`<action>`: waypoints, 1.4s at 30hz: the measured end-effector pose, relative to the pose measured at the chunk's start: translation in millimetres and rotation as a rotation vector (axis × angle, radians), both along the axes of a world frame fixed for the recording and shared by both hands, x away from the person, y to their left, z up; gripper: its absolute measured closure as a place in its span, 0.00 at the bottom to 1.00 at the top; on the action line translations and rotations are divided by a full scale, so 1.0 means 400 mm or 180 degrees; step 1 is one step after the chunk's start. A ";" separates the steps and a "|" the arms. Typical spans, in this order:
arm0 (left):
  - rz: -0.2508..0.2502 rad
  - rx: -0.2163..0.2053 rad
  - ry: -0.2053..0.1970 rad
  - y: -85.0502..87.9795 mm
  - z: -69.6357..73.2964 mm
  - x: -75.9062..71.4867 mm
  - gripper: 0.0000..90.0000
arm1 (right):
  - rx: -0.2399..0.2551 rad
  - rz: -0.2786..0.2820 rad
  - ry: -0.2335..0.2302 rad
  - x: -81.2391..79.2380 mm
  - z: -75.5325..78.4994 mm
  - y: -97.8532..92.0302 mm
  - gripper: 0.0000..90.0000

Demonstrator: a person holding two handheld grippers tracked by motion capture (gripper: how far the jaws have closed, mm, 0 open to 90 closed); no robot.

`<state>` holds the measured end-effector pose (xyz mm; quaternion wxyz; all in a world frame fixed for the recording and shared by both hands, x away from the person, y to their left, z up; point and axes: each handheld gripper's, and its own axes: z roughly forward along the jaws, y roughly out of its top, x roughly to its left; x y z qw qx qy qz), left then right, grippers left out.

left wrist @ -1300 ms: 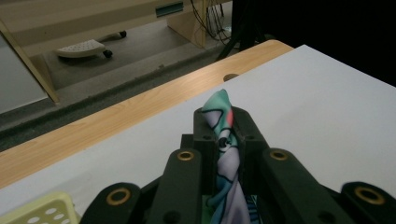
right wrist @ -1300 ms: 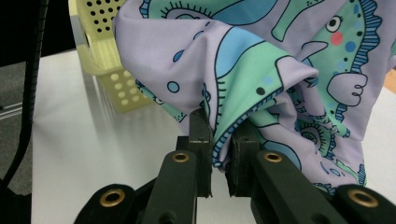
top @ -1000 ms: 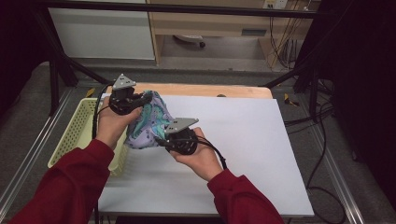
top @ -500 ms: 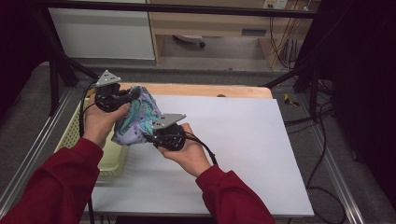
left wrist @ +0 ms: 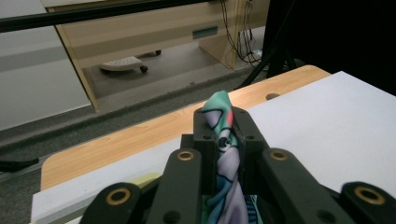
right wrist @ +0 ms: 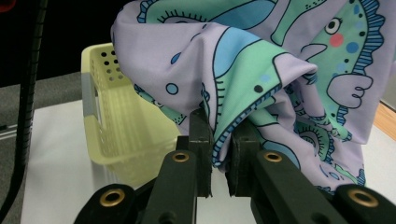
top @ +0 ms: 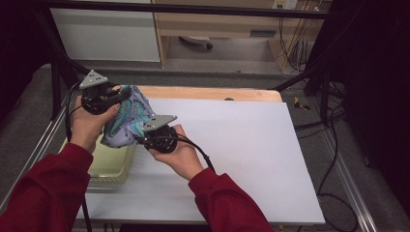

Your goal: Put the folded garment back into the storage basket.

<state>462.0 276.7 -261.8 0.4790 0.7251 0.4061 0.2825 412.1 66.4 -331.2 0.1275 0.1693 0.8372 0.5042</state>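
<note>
White sheeting covers most of the table [top: 241, 145], with a strip of bare wood along its far edge, and beyond it we see grey floor, pale cabinet fronts and loose cables at the upper right of the high view.

We hold a patterned cloth [top: 126, 121], lilac with teal and blue cartoon fish, bunched up in the left-centre of that view, raised off the table. Its long axis runs from upper left to lower right, from one gripper to the other, with its bulk sagging between them.

Our left gripper [top: 104, 99] pinches the upper-left end; in the left gripper view a fold of cloth [left wrist: 222, 140] stands clamped between the closed jaws and pokes out past their tips. Our right gripper [top: 157, 135] bites the lower-right end; in the right gripper view the jaws are closed narrow on a bound edge of the cloth [right wrist: 261, 84], which billows up over them.

Just below and left of the cloth sits a pale yellow perforated basket [top: 113, 162], at the table's left edge; the cloth hangs partly over its near corner [right wrist: 107, 116]. Our red sleeves [top: 43, 193] enter from the bottom.
</note>
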 end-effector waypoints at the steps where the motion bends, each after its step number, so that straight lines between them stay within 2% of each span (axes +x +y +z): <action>1: 0.0000 0.0000 0.0000 0.000 0.000 0.000 0.91 | 0.0000 0.0000 0.0000 0.000 0.000 0.000 0.92; 15: 0.0078 0.0013 -0.0021 0.059 0.000 -0.008 0.91 | 0.0076 0.0069 0.0011 0.004 -0.009 0.061 0.92; 42: 0.0164 0.0005 0.0023 0.105 -0.012 -0.012 0.91 | 0.0143 0.0132 0.0026 0.007 -0.025 0.123 0.92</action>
